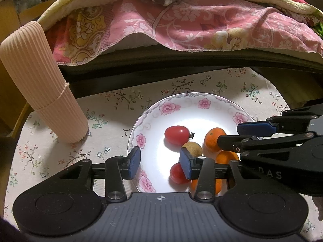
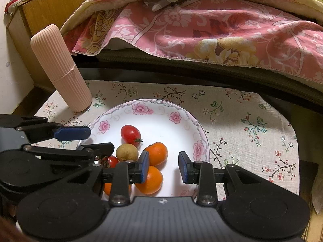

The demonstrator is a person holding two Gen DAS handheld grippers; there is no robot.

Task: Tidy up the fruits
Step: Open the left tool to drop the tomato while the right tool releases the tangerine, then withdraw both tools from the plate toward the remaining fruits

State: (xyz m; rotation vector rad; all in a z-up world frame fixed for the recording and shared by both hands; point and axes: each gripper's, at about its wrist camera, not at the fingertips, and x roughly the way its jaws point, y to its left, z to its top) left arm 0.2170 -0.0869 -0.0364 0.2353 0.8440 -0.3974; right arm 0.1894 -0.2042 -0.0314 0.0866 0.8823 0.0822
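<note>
1. Hovering over the flowered plate (image 1: pixel 203 102), the left gripper (image 1: pixel 160 164) has its fingers parted with nothing between them; a red tomato (image 1: pixel 176 174) lies just behind the right finger.
2. The right gripper (image 2: pixel 164 166) looks narrowly set, gripping nothing, with the oranges (image 2: pixel 157 153) beside its left finger.

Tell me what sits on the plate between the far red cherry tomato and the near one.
A small tan round fruit lies between the two tomatoes, clearest in the right wrist view.
</note>
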